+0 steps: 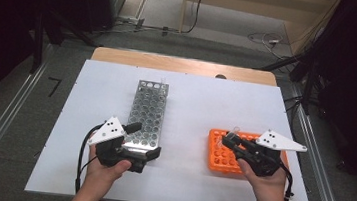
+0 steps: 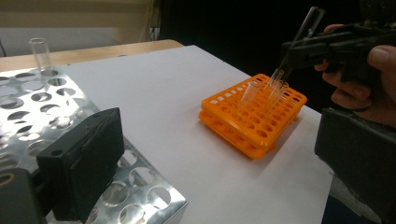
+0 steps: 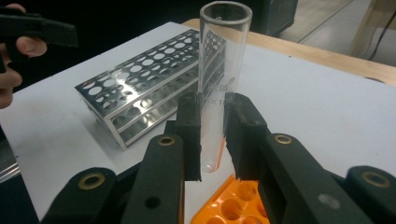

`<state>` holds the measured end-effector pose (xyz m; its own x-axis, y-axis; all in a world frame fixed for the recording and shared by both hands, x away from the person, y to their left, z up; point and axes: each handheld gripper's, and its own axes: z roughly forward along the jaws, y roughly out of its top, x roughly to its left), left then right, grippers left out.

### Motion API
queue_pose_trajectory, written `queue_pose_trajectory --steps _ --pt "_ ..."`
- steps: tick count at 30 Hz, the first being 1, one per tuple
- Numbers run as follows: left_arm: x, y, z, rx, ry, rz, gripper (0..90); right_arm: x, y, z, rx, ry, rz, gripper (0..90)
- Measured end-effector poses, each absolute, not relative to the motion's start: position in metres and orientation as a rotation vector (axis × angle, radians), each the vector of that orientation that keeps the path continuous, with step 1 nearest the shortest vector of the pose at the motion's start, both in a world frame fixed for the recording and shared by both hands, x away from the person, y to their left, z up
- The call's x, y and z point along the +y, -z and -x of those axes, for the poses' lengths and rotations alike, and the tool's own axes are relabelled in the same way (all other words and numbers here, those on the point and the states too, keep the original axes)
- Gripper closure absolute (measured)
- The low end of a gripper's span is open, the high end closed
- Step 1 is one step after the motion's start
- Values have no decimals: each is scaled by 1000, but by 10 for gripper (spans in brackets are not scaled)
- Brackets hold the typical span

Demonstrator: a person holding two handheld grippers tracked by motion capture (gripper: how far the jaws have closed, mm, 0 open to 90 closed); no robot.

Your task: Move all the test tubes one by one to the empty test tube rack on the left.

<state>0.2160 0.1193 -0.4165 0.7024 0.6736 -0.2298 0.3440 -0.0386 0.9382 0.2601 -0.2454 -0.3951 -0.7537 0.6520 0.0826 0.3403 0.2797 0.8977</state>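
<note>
While the right gripper (image 3: 214, 140) clamps a glass test tube (image 3: 218, 84) above the orange rack (image 2: 254, 114), the left gripper (image 2: 215, 163) stands open beside the steel rack (image 1: 147, 115).

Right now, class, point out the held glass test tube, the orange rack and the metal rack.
glass test tube (image 3: 219, 70), right gripper view, clear upper wall.
orange rack (image 2: 252, 128), left gripper view, top grid.
metal rack (image 1: 147, 115), high view, perforated top plate.

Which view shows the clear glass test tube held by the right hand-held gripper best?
The right gripper view: the clear glass test tube stands upright and close between the pads of the right hand-held gripper. The left gripper view shows it farther off, tilted above the orange plastic rack. The high view shows it tiny.
</note>
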Motion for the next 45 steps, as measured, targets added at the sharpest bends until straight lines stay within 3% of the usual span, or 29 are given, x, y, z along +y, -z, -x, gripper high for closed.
queue_pose_trajectory --steps 15,21,33,45 --pt "70 405 -231 709 -238 -1685 85 -215 417 -255 2373 -1461 -830 739" --pt "57 408 -229 714 -230 -1715 200 -205 424 -251 2423 -1445 -797 739" --pt "41 413 -225 681 -233 -1767 537 -186 431 -242 2483 -1436 -738 739" --pt "36 416 -225 674 -231 -1796 723 -175 433 -238 2515 -1436 -698 739"
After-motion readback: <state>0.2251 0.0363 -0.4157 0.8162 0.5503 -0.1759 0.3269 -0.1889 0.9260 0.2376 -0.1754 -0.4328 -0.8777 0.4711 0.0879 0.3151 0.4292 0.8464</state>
